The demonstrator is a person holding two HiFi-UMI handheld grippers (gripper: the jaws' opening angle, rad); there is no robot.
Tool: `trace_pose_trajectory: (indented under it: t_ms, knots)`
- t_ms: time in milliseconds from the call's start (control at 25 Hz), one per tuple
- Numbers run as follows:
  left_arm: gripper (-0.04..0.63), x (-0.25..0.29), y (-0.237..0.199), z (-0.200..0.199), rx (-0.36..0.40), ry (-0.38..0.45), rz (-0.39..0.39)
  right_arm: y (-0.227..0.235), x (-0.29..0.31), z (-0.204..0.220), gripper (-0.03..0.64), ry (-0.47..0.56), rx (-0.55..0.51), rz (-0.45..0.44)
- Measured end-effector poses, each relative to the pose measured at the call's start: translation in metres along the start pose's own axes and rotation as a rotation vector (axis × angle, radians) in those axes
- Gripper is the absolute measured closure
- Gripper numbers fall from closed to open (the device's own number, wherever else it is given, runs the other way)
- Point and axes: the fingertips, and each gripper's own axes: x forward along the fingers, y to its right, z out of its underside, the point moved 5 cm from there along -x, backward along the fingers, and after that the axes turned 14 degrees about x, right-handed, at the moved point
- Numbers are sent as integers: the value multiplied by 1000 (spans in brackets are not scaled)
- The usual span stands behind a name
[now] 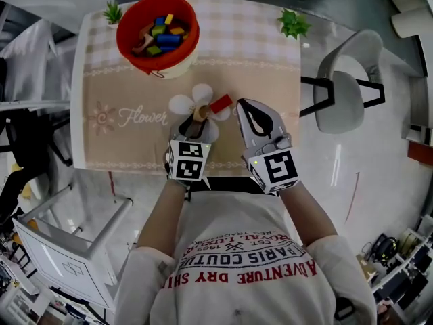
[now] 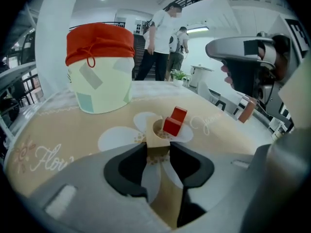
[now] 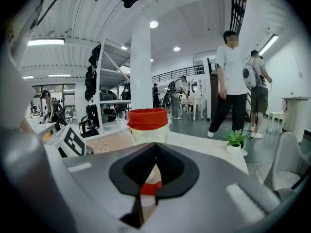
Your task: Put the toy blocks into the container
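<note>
A tan arch-shaped block lies on the flower-print tablecloth, between the pads of my left gripper, which press on both its sides. A red block sits just beyond it, touching or nearly so. From the head view the left gripper reaches over the tan block, with the red block to its right. My right gripper hovers right of the red block, jaws shut and empty. The red-rimmed container with several coloured blocks stands at the far left.
Two small potted plants stand at the table's far corners. A grey chair is right of the table and a white stool at the lower left. People stand in the background of both gripper views.
</note>
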Motion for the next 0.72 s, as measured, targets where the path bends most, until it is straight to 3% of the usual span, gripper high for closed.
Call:
trace_pose_trajectory:
  t_ms: [320, 720]
  knots:
    - [440, -24, -9, -15, 27, 51, -5, -5, 0, -7, 615, 5, -5, -7]
    - [440, -83, -32, -76, 119, 232, -35, -27, 5, -47, 615, 86, -46, -16]
